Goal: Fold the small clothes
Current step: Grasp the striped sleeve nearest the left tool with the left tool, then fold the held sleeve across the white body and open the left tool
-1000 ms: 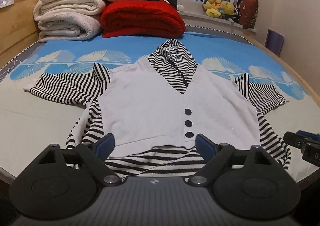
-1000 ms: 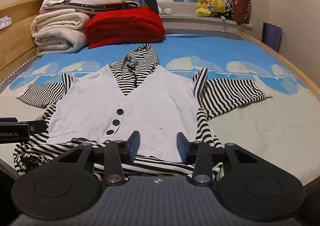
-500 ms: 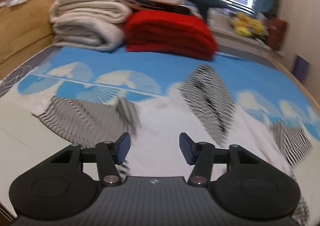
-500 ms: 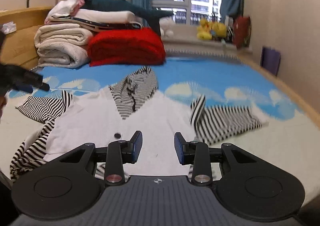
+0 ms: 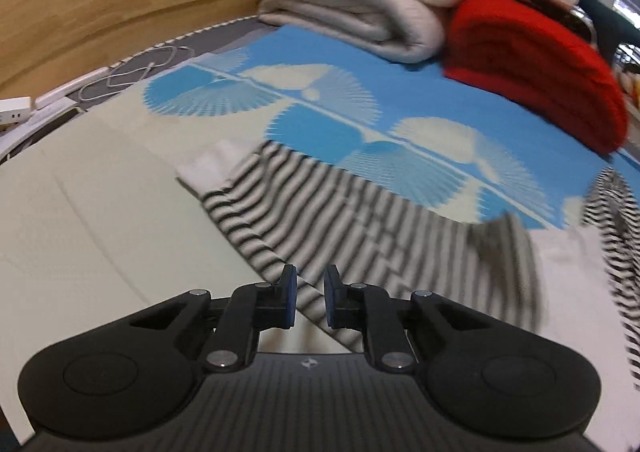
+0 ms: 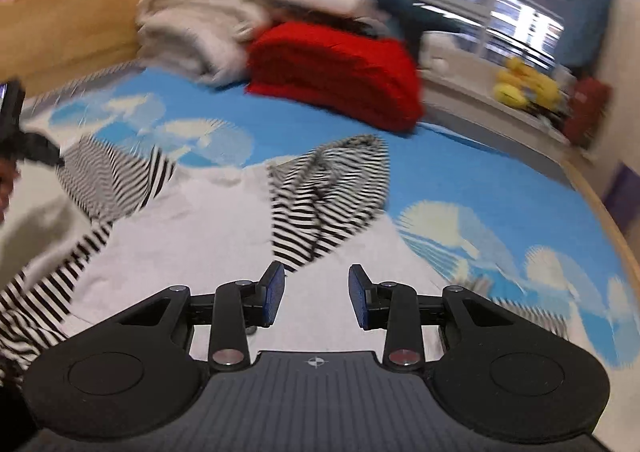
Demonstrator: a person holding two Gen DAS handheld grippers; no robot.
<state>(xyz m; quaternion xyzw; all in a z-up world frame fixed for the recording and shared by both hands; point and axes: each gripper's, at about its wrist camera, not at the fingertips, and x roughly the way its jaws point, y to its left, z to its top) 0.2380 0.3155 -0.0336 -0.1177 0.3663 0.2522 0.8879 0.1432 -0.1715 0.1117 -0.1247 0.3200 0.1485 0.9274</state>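
Note:
A small hooded top lies flat on the bed, white in front with black-and-white striped sleeves and hood. In the left wrist view its left sleeve (image 5: pixel 320 219) stretches out to a white cuff (image 5: pixel 208 167). My left gripper (image 5: pixel 311 302) is low over the sleeve's near edge. Its jaws are closing, a narrow gap still shows, and striped cloth lies in that gap. In the right wrist view my right gripper (image 6: pixel 316 302) stands open over the white front (image 6: pixel 200 236), just below the striped hood (image 6: pixel 328 191). Nothing is between its pads.
Folded beige blankets (image 5: pixel 360 3) and a red blanket (image 5: pixel 532 63) are stacked at the head of the bed. A wooden headboard (image 5: pixel 120 3) runs along the left, with a white cable (image 5: pixel 132 71) beside it. Plush toys (image 6: pixel 524 87) sit on the window ledge.
My left gripper has swung left from the hem to the left sleeve and its jaws have narrowed a lot. My right gripper has moved from the hem toward the hood and tilted.

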